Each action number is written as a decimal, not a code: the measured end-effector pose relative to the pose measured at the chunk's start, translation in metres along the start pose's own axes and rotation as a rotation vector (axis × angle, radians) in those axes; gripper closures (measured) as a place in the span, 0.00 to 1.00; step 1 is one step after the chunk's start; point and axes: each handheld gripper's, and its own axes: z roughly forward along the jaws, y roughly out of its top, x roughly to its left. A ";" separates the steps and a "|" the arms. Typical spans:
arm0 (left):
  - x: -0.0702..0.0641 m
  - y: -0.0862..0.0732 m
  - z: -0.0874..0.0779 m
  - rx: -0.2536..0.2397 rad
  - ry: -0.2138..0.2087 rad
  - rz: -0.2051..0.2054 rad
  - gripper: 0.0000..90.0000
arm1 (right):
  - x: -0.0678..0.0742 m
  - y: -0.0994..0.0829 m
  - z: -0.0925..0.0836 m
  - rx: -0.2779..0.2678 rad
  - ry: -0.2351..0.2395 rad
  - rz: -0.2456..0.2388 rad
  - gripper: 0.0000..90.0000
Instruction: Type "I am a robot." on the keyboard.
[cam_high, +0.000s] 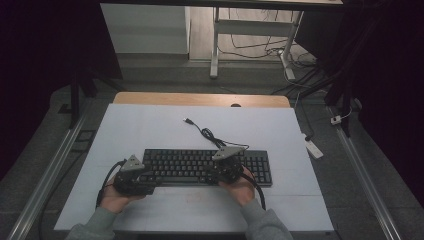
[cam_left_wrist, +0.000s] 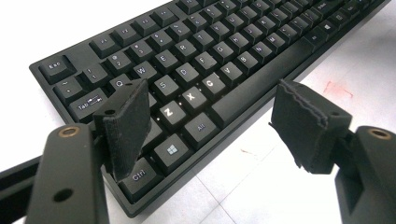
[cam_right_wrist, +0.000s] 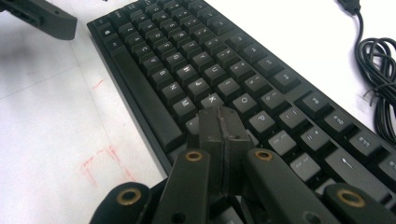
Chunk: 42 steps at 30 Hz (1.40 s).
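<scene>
High view, keyboard: I see the black keyboard lying flat across the white table top, its long side facing me, nearer the front edge than the back.
High view, cable: its black cable runs in a loose bundle from the back of the keyboard toward the middle of the table, plug end free.
High view, left gripper: my left gripper sits at the keyboard's left front corner, held in the left hand.
High view, right gripper: my right gripper is over the keys right of centre, in the right hand.
Left gripper view, tool: the jaws stand wide apart with nothing between the pads; one pad hangs over the Ctrl and Tab corner, the other over the bare table.
Left gripper view, keyboard: its left end lies just under and ahead of the jaws.
Right gripper view, tool: the jaws are pressed together, holding nothing, the tips low over the keys near K and O; I cannot tell whether they touch.
Right gripper view, cable: the coil lies beyond the keyboard.
</scene>
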 end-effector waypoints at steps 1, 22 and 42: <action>0.000 0.000 0.000 0.000 0.000 0.001 0.31 | 0.000 0.001 0.002 0.003 -0.002 -0.001 0.99; -0.001 0.000 0.001 0.007 -0.013 0.002 0.29 | -0.001 -0.003 0.025 0.059 -0.004 0.008 0.99; 0.000 0.001 -0.003 -0.010 -0.003 0.001 0.29 | -0.005 -0.003 -0.001 -0.072 -0.053 0.006 0.72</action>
